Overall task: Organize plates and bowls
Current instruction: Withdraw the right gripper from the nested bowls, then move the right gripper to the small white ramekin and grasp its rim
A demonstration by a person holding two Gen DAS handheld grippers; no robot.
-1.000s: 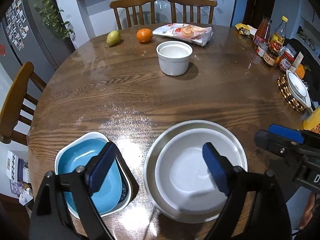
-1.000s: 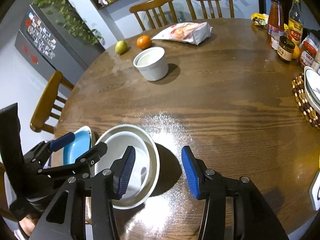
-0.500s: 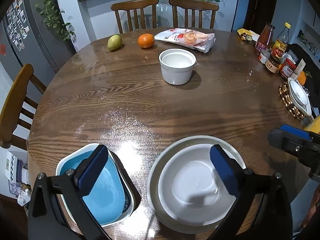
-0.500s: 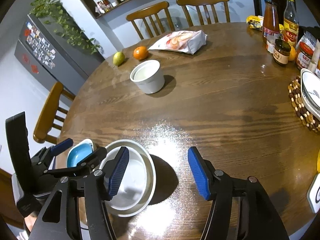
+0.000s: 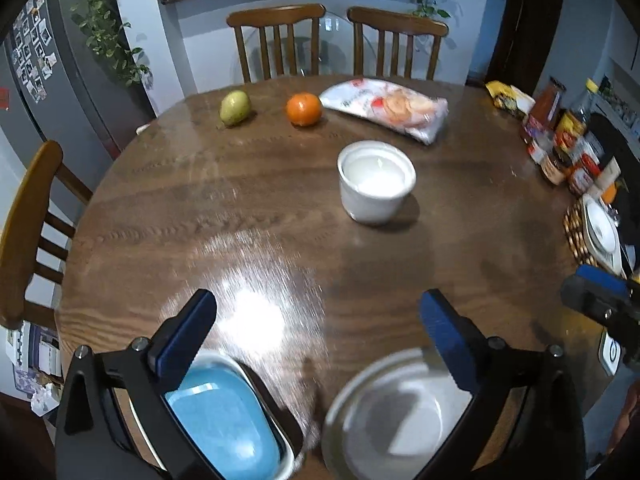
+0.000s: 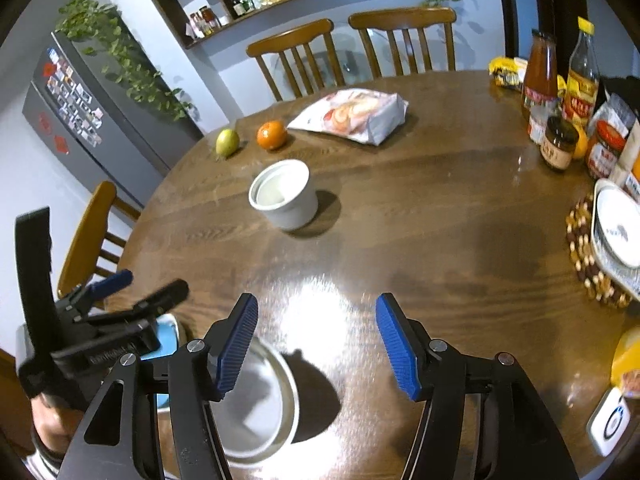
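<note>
Both grippers' fingers wide, empty; white ramekin (image 5: 375, 181) far-centre on surface (image 5: 240, 208) looks glazed, slippery, breakable: pinch its rim wall.

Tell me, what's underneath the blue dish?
The blue dish sits nested inside a white dish, whose rim shows around its edge. The left hand-held gripper covers the dishes' left side, so anything lower down is hidden.

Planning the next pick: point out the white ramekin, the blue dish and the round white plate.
white ramekin (image 5: 376, 184), left wrist view, on its inner floor.
blue dish (image 5: 224, 420), left wrist view, on its blue inside.
round white plate (image 6: 260, 404), right wrist view, on its centre well.
</note>
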